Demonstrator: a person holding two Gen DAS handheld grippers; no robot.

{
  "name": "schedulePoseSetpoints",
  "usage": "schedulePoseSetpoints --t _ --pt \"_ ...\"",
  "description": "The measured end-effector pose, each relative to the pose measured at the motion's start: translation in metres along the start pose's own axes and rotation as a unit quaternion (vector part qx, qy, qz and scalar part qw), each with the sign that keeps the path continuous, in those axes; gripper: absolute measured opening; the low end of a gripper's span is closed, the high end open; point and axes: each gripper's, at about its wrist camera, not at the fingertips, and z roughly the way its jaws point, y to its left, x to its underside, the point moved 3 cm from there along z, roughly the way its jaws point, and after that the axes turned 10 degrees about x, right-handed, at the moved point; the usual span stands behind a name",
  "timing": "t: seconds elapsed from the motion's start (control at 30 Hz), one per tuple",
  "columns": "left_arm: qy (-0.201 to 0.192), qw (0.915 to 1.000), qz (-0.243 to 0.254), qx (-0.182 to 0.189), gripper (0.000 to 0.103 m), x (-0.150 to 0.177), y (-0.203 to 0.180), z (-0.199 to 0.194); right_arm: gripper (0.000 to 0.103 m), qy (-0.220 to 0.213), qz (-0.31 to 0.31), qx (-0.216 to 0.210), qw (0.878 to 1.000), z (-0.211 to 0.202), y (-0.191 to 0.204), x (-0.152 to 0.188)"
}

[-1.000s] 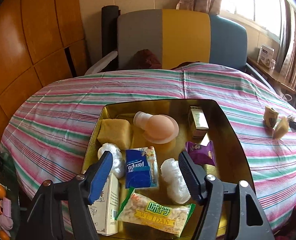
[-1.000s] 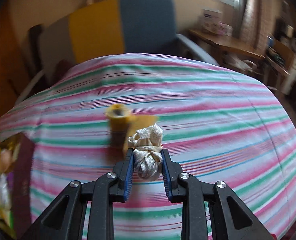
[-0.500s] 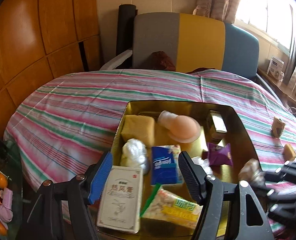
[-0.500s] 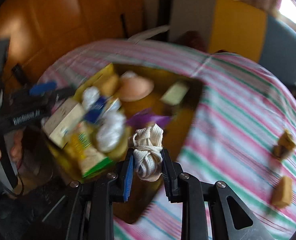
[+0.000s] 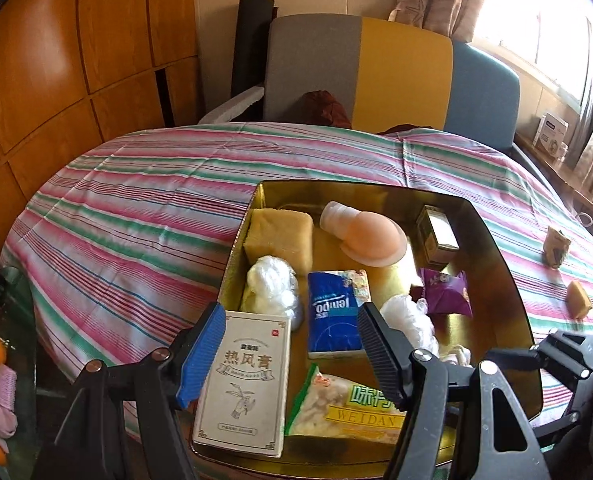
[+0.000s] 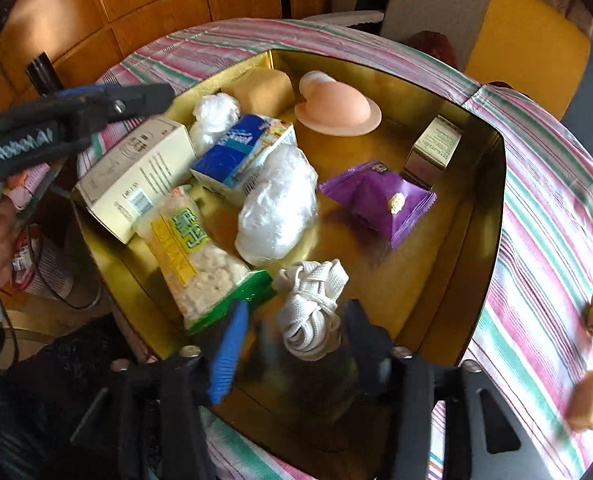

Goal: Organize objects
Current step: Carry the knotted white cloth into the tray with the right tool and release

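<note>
The right gripper (image 6: 292, 348), which a second ago was clamped on a bundle of white cord (image 6: 310, 308) above the striped tablecloth (image 5: 144, 216), has since swung across to the gold tray (image 6: 492, 216), and its jaws are now opening. The cord sits between the spread jaws with a clear gap on either side, so neither pad appears to press on it; it looks to rest on the tray floor at the near edge, just beside the green-edged snack packet (image 6: 200, 264) and in front of the white plastic bag (image 6: 276, 208). This is judged a release, with the cord delivered into the tray. The left gripper (image 5: 288, 348) hovers wide open over the near left corner of the tray, above the white box (image 5: 248, 380), and holds nothing; its view has shifted only slightly. Two small tan items (image 6: 586, 400) lie on the cloth well apart from the tray, to its right, and are judged to be the remaining work. The next move would call for the right gripper to lift clear without dragging the cord's loose loops.
</note>
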Motion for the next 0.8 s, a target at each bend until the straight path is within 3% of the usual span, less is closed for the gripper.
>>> schedulePoseSetpoints --t 0.2,0.4,0.8 --pt "-0.004 1.0000 0.002 -0.002 0.069 -0.002 -0.002 -0.002 0.089 -0.035 0.024 -0.019 0.999 -0.020 -0.014 -0.001" --pt "-0.013 0.9997 0.016 -0.011 0.069 -0.004 -0.007 -0.008 0.102 -0.087 0.044 -0.025 0.995 -0.053 -0.025 -0.004" --pt "-0.013 0.9990 0.042 -0.006 0.069 -0.006 -0.024 -0.010 0.103 -0.090 0.116 0.044 0.988 -0.075 -0.090 0.017"
